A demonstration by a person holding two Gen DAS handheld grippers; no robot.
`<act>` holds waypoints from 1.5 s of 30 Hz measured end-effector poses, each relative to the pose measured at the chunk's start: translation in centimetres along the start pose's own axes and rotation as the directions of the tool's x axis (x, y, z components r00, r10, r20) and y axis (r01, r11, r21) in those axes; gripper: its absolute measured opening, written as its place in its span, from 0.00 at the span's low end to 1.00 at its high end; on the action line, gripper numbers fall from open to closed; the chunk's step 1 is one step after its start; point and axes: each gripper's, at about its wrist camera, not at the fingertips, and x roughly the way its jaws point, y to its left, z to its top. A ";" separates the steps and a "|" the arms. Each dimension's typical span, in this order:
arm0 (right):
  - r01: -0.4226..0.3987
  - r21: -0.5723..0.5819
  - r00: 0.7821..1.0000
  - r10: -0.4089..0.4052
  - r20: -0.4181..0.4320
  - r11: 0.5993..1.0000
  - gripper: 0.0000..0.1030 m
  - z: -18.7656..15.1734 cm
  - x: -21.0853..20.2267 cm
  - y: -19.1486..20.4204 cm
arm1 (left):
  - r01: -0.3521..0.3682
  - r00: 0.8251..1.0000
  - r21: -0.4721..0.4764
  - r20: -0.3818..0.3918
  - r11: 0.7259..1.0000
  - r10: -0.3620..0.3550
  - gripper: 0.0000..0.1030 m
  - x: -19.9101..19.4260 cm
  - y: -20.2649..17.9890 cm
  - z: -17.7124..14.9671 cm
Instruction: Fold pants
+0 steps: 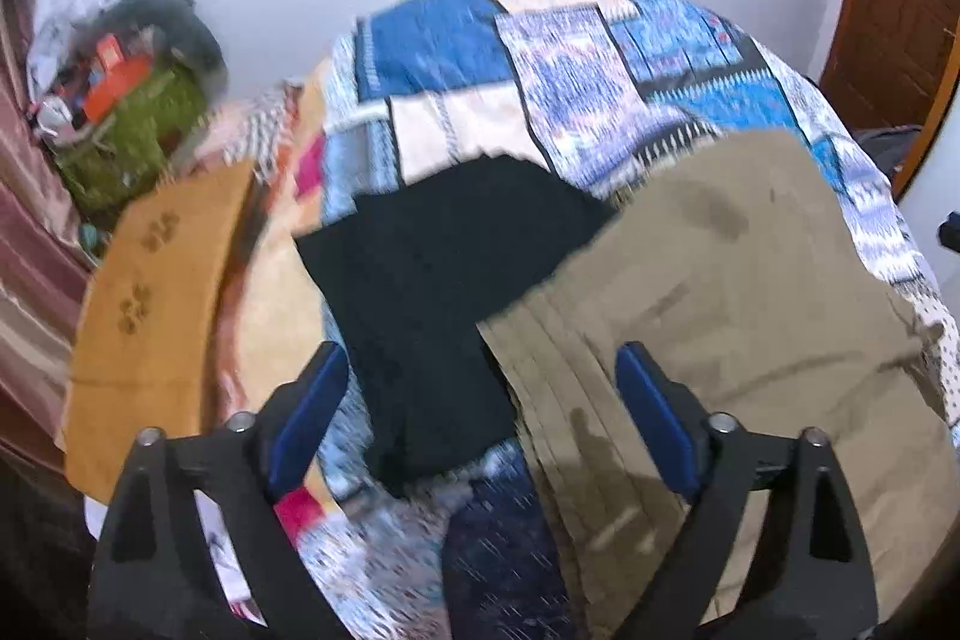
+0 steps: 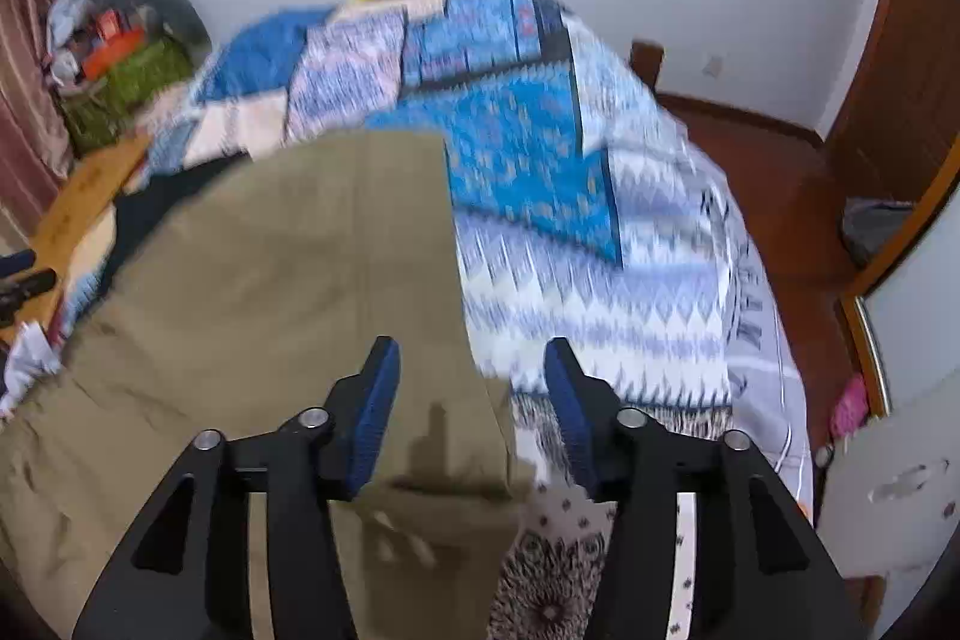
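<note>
Khaki pants (image 1: 738,316) lie spread on a bed with a blue patterned quilt (image 1: 600,64). A black garment (image 1: 432,280) lies to their left, partly under them. My left gripper (image 1: 483,382) is open and empty, above the edge where the khaki pants meet the black garment. In the right wrist view the khaki pants (image 2: 270,280) fill the left and middle. My right gripper (image 2: 471,370) is open and empty over the pants' right edge, next to the quilt (image 2: 570,232). Both views are motion-blurred.
An orange cloth with paw prints (image 1: 150,292) lies at the bed's left edge. A pile of clutter (image 1: 132,100) stands against the far wall at left. A wooden door (image 1: 900,10) is at right. Brown floor (image 2: 780,196) runs along the bed's right side.
</note>
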 end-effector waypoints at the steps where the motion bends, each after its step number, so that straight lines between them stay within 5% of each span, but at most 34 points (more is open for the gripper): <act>1: 0.003 0.003 1.000 -0.003 0.020 1.000 0.60 0.3 -0.1 0.3 | -0.008 1.000 -0.006 0.014 1.000 0.008 0.95 0.1 0.2 0.4; 7: -0.027 0.037 0.996 0.024 0.090 0.999 0.67 3.4 2.0 -0.6 | 0.012 0.999 -0.019 -0.041 1.000 -0.012 0.95 3.8 0.5 1.7; 19: -0.080 0.009 0.997 0.080 0.002 0.997 0.65 7.9 10.7 -1.3 | 0.022 0.973 -0.047 -0.227 0.999 -0.032 0.95 13.2 -0.2 0.8; 24: -0.085 0.041 0.994 0.088 -0.063 0.996 0.61 8.8 14.3 -1.7 | 0.065 0.968 -0.069 -0.239 0.995 -0.080 0.95 14.6 -0.7 0.4; 27: -0.066 0.019 0.990 0.068 -0.122 0.998 0.52 9.1 16.1 -1.0 | 0.128 0.957 -0.115 -0.248 0.985 -0.153 0.79 15.1 -0.4 0.4; 29: -0.064 0.023 0.993 0.066 -0.093 0.998 0.45 9.2 16.1 -0.7 | 0.189 0.942 -0.153 -0.251 0.970 -0.223 0.57 15.2 -0.5 0.3; 33: -0.040 0.042 0.996 0.043 -0.072 0.998 0.15 9.0 15.8 -0.2 | 0.142 0.962 -0.094 -0.221 0.985 -0.160 0.51 14.1 -1.6 0.4; 40: -0.005 0.015 1.000 0.005 0.001 1.000 0.12 9.9 13.8 0.6 | 0.073 0.989 -0.059 -0.124 0.996 -0.080 0.46 10.7 -0.7 2.5; 45: -0.026 0.038 0.990 0.021 0.140 0.999 0.12 13.2 7.9 0.6 | 0.077 0.997 -0.069 0.017 0.995 -0.076 0.46 4.8 0.8 6.2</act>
